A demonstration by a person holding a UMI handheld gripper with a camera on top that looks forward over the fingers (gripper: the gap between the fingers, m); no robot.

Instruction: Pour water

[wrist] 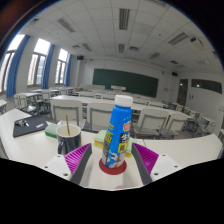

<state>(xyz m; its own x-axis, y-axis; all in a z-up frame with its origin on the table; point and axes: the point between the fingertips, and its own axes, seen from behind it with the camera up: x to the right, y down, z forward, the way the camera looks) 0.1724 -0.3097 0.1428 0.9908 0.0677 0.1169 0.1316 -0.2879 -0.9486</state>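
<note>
A plastic bottle [118,130] with a blue and white label stands upright on a red round base [113,166] on the white table [30,150]. It stands between my gripper's [113,168] two fingers, with a gap at each side. The purple pads [84,158] flank its lower part. The gripper is open. A dark cup [68,138] with a straw or stick in it stands on the table just left of the bottle, beyond the left finger.
A yellow object [100,147] lies right behind the bottle. A dark flat item [28,125] lies further left on the table. Beyond are rows of classroom desks and chairs [150,118], a blackboard [124,80] and windows [38,62].
</note>
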